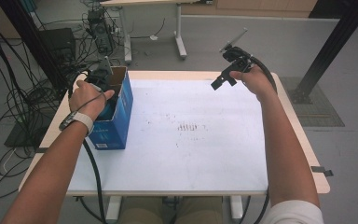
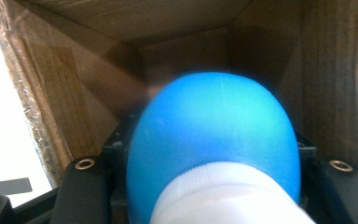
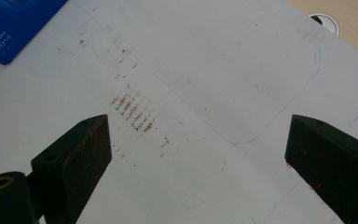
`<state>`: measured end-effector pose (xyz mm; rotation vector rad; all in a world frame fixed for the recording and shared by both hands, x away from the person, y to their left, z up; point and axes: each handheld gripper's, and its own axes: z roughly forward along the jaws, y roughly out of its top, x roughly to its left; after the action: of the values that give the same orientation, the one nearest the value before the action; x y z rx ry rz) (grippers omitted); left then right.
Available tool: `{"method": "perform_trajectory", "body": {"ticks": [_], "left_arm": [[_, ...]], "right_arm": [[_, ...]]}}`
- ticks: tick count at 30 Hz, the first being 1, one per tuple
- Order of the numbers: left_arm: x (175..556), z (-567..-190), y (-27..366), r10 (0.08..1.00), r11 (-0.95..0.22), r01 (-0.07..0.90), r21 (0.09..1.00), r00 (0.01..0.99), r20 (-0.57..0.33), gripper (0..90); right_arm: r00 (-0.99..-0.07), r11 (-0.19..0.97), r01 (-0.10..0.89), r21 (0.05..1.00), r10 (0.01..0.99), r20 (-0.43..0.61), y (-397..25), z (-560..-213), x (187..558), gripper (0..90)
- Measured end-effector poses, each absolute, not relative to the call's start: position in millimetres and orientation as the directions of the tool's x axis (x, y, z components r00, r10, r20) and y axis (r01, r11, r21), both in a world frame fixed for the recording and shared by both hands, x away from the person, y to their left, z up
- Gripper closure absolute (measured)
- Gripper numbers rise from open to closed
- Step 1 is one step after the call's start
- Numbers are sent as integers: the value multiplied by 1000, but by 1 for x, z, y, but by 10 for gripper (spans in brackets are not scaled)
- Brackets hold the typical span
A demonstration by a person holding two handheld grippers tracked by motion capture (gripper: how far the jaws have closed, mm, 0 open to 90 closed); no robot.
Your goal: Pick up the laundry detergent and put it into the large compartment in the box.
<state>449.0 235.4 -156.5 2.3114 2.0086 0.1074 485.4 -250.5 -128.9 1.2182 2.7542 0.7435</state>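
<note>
Reaching into the box (image 1: 116,109) at the table's (image 1: 191,140) left side with the left gripper (image 1: 103,88); clamped between its jaws, a blue bottle (image 2: 214,140) with a white cap (image 2: 228,196), held cap toward the camera in the left gripper view; surrounded there by brown cardboard walls on the left, right and far sides, so inside the box; in the high view, partly hidden by the left hand (image 1: 89,99), with a patch of blue just visible at the box's opening; standing upright near the left edge, blue outside, open top. Held raised over the far right corner, well apart from the box, the right gripper (image 1: 226,77); jaws spread wide with nothing between them, looking down on the white sheet (image 3: 205,60) and its reddish smudges (image 3: 133,112).
</note>
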Motion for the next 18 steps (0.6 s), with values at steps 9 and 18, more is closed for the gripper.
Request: {"method": "perform_trajectory", "body": {"ticks": [9, 18], "left_arm": [[449, -156, 237, 991, -135, 986, 102, 136, -2, 390], [448, -156, 238, 991, -132, 986, 104, 133, -5, 390]], "right_arm": [[-690, 577, 688, 441, 708, 151, -251, -128, 485, 71], [-691, 578, 688, 439, 707, 151, -251, -128, 484, 74]]}}
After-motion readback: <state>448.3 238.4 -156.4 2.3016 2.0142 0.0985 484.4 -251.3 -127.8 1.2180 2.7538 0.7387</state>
